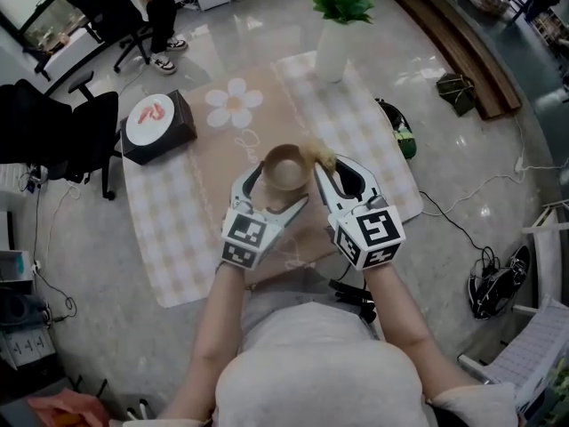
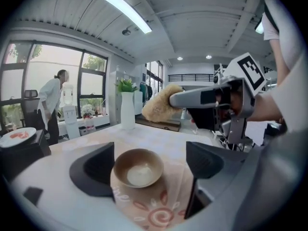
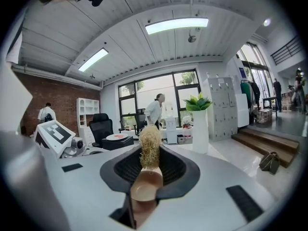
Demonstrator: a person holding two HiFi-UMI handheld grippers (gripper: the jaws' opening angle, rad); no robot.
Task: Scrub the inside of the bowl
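Observation:
A small tan bowl stands upright on the beige flowered runner. My left gripper is open, with one jaw on each side of the bowl and neither pressing on it. In the left gripper view the bowl sits low between the dark pads, pale inside. My right gripper is shut on a wooden-handled brush; its straw bristle head hovers at the bowl's right rim. The right gripper view shows the brush clamped upright between the jaws. From the left gripper view the bristle head hangs above and beyond the bowl.
A white vase with a green plant stands at the far end of the checked cloth. A black box topped by a white plate sits at the left. A green bag, cables and office chairs surround the table. A person stands far back.

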